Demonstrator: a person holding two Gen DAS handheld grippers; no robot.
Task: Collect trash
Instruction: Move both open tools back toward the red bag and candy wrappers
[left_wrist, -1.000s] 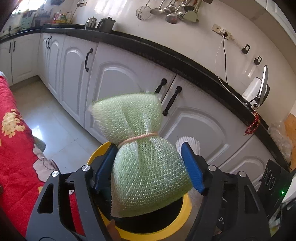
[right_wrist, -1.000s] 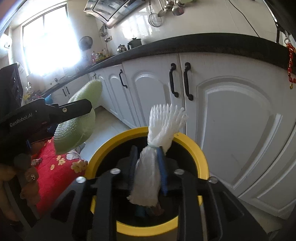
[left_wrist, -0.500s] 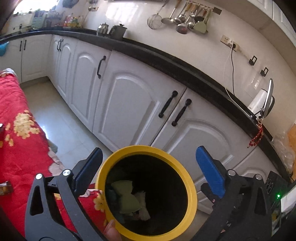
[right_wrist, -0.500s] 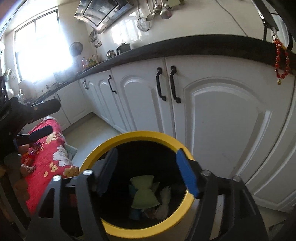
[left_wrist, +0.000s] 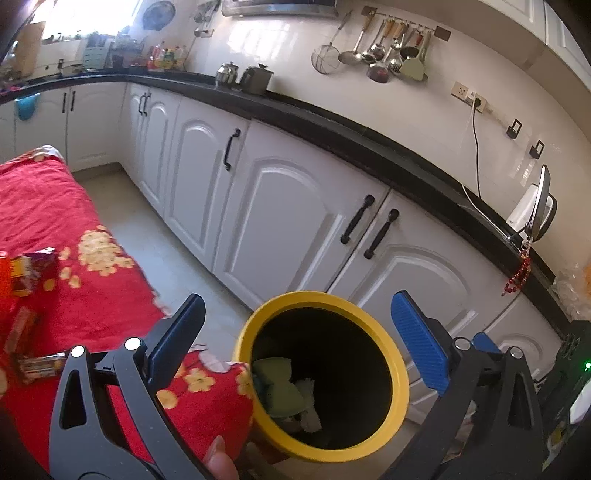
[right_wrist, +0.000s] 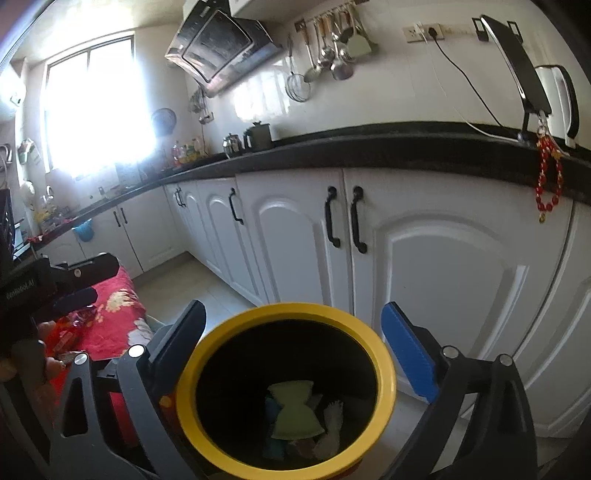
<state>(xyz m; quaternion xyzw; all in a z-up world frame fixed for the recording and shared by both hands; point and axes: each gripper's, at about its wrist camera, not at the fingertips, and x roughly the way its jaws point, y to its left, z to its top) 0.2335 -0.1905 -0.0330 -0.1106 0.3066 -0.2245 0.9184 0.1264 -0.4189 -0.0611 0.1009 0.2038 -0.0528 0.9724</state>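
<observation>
Since a second ago we have let go of both bundles: the green mesh bundle (right_wrist: 295, 410) and the white mesh bundle (right_wrist: 332, 424) now lie at the bottom of the yellow-rimmed bin (right_wrist: 284, 314). Left claw (left_wrist: 295, 339): jaws spread wide, empty, above the bin's mouth. Right claw (right_wrist: 291, 343): likewise wide and empty. The bin stands touching the red flowered tabletop (left_wrist: 55, 221) edge, near the white cabinets (left_wrist: 288, 221); bare floor (left_wrist: 159, 240) lies between.
</observation>
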